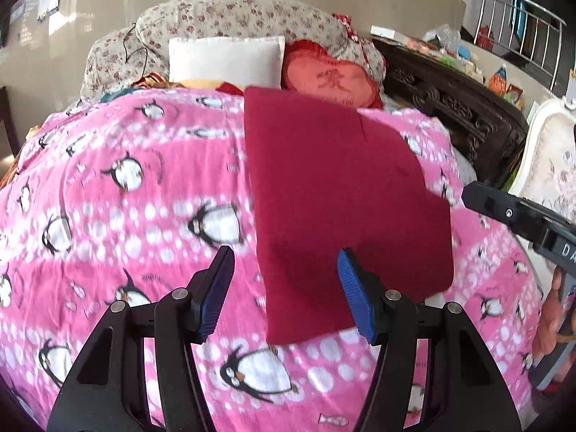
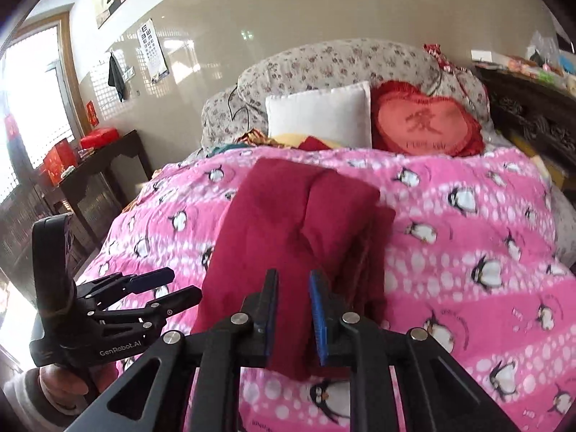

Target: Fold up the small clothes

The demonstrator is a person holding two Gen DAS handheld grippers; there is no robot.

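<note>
The red cloth point(image 2: 295, 237) lay long-ways away from me on the bed point(image 2: 468, 252), nearest my right gripper point(image 2: 293, 320), whose jaws stood a little apart and empty.

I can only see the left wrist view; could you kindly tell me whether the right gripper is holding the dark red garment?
Observer: No. The right gripper has a narrow gap between its jaws and nothing pinched in it. It is over the near end of the dark red garment.
Operator: Thank you. Does the garment lie in one layer?
Observer: No, a lower layer pokes out along its right side.
Operator: What stands left of the bed?
Observer: A dark wooden side table carrying red boxes.
</note>
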